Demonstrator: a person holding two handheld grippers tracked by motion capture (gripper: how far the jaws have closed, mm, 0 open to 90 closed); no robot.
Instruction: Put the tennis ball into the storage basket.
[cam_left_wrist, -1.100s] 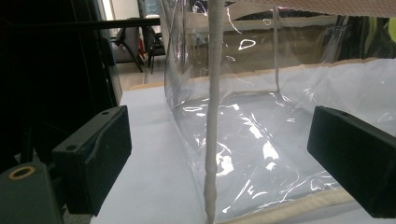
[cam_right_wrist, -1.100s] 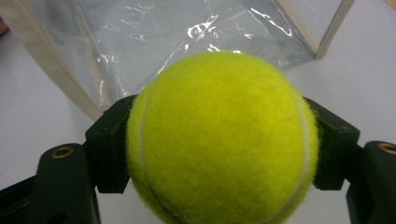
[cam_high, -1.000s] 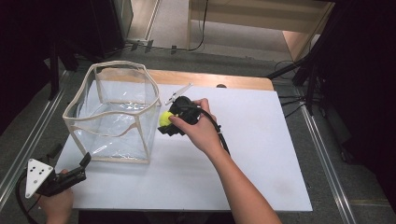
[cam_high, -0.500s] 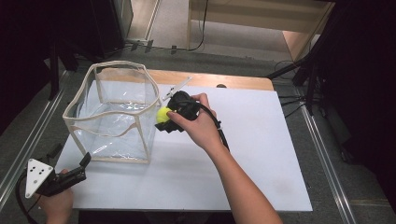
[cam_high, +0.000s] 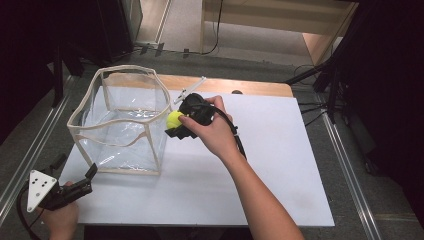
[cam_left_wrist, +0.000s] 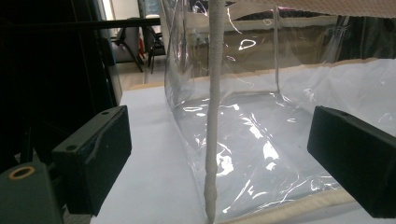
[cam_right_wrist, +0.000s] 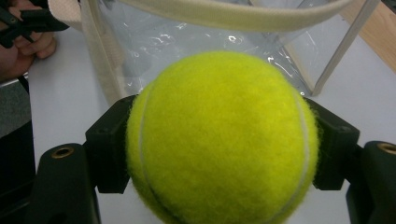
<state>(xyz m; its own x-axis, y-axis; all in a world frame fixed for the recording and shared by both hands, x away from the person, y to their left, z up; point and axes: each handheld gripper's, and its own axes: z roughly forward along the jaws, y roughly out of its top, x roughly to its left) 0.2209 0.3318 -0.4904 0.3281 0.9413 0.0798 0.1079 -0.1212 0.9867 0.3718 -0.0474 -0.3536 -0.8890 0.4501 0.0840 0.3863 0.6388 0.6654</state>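
Tennis ball (cam_right_wrist: 222, 135) clamped between both black jaws of right gripper (cam_high: 176, 126), yellow-green felt bulging past the pads on either side, white seam curving down each flank. No brand print readable on the ball; no writing legible anywhere else. Right hand (cam_high: 212, 131) wrapped over the gripper body, forearm reaching in diagonally from the lower edge of the high view, jaws aimed toward the clear plastic bag (cam_high: 120, 125). Ball held above the white tabletop (cam_high: 280, 165), just beside the bag's near right corner and level with its cream-trimmed rim, outside the bag. Left gripper (cam_high: 75, 187) at the table's front left corner, jaws spread wide with nothing between the pads, pointing at the bag's front corner seam (cam_left_wrist: 214, 140), apart from it.
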